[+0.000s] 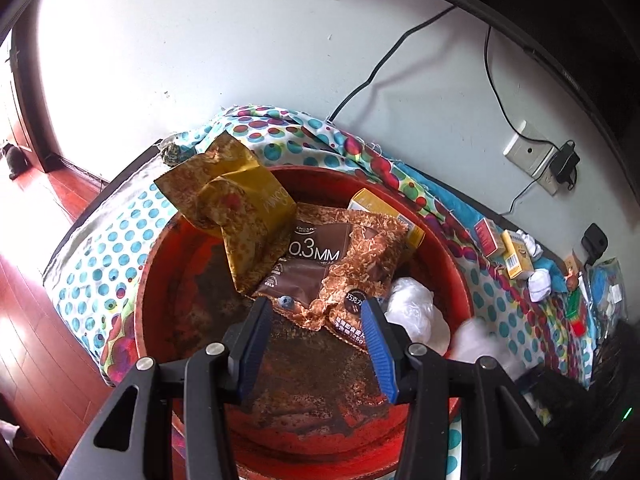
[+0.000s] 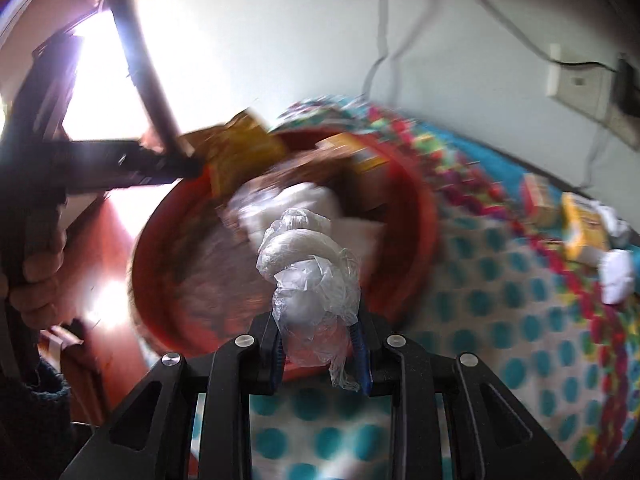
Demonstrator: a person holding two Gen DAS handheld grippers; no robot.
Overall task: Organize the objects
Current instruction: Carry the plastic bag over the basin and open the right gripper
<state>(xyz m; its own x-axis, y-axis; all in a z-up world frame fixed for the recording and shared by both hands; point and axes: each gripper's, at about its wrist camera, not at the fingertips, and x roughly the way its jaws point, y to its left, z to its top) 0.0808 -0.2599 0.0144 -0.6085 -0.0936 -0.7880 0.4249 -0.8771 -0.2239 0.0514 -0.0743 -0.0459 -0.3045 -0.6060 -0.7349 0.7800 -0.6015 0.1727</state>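
A round red basin [image 1: 160, 264] stands on a dotted cloth. In it lie a gold snack bag [image 1: 236, 200], a brown "0.3MM" chocolate packet [image 1: 332, 264], a yellow box [image 1: 376, 204] and a white plastic bag [image 1: 416, 308]. My left gripper [image 1: 316, 332] is open and empty above the basin's near side. In the right wrist view, my right gripper [image 2: 318, 340] is shut on a knotted clear plastic bag [image 2: 308, 272], held at the near rim of the basin [image 2: 420, 216]. That view is blurred.
On the dotted cloth [image 1: 104, 248] to the right lie a red box [image 1: 490, 236], a yellow box [image 1: 516, 258] and white socks [image 1: 538, 284]. A wall socket with a charger [image 1: 560, 164] and cables sits behind. The hand on the left gripper [image 2: 36, 280] shows at left.
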